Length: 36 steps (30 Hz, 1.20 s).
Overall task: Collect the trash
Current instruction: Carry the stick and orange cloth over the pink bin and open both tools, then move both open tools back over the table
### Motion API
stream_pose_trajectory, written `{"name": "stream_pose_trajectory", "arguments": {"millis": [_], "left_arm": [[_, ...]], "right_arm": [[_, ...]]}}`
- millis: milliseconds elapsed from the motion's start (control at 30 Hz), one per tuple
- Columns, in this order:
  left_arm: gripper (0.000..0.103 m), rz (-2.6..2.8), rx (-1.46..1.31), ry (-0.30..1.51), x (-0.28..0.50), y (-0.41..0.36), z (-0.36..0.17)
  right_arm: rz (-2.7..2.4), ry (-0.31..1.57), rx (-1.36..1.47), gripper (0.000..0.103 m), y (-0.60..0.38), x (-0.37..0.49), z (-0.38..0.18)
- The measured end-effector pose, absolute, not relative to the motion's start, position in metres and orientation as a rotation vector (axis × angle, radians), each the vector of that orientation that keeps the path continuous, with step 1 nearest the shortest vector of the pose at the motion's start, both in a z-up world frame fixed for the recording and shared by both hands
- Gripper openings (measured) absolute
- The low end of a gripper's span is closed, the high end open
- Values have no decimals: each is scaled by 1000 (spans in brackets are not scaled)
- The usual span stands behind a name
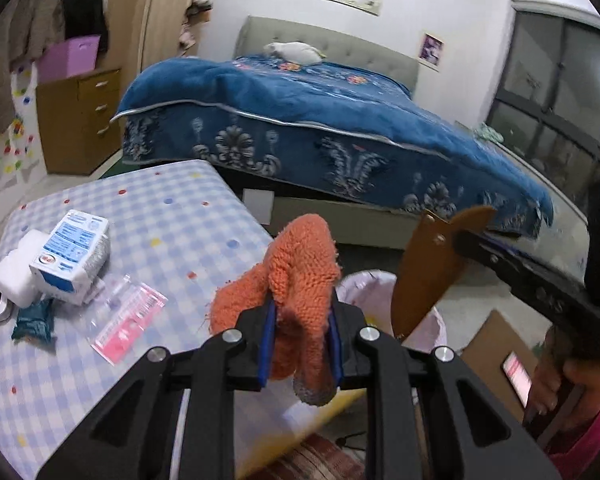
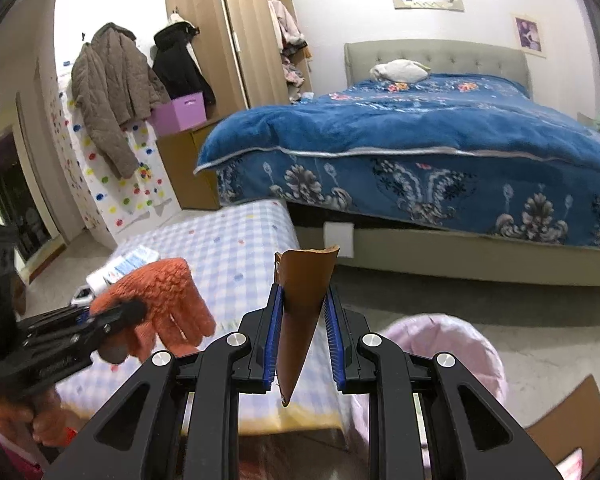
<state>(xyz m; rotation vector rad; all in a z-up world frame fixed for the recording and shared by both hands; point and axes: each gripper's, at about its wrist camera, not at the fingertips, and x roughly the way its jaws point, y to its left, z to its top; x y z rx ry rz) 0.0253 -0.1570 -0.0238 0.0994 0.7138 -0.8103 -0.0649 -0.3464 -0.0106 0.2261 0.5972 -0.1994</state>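
Presently both grippers are loaded and held near the pink-lined trash bin (image 1: 384, 280), which stands on the floor just beside the checked table (image 1: 148, 208). The left gripper (image 1: 302, 344) has its blue pads closed most of the way onto an orange knitted glove (image 1: 296, 276); the glove is bunched between them, its cuff rising up and away from the camera and one greyish fingertip hanging below the jaws, so its long axis runs roughly along the gripper's own line. The right gripper (image 2: 302, 332) is narrowed onto a brown cardboard scrap (image 2: 304, 300), a tapering piece standing on edge, broad torn end up, point down, long axis near vertical. Risk, as judged: the scrap appears clamped only across its thin edges and could pivot or slip out short of the bin. The glove's loose bulk may snag on a pad at release, or drape over the bin rim instead of falling inside. The two tools sit close together above the bin and could collide. Wrappers and a carton (image 1: 70, 256) remain on the table, uncollected.
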Motion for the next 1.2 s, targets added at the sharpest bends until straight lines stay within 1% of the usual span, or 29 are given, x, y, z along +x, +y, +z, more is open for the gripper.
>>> {"name": "stream_pose_trajectory", "arguments": {"millis": [167,400,733,933,1000,1100,1133,1200], "left_arm": [[20,-882,143,694,-2,-183,-25],[20,-965,253,693,-20,-251,-39],[20,-1037,357,719,-11,-342,-72],[24,-1051,378,731,-1,-374,-87],[27,-1042,383,725,3,-381,-89],[40,-1018,382,719,10,-384,-89],[47,-1011,377,717,12,-384,-88],[51,-998,361,716,15,-381,-85]], "right_arm": [[-288,620,214,22,-368,-90,-19],[-397,642,250,22,-415,-117,-40],[-481,652,333,22,-477,-121,-70],[-511,661,361,22,-504,-113,-84],[-512,665,369,24,-510,-110,-87],[-518,669,390,26,-520,-106,-93],[-515,672,400,26,-522,-105,-95],[-515,669,416,27,-525,-106,-96]]}}
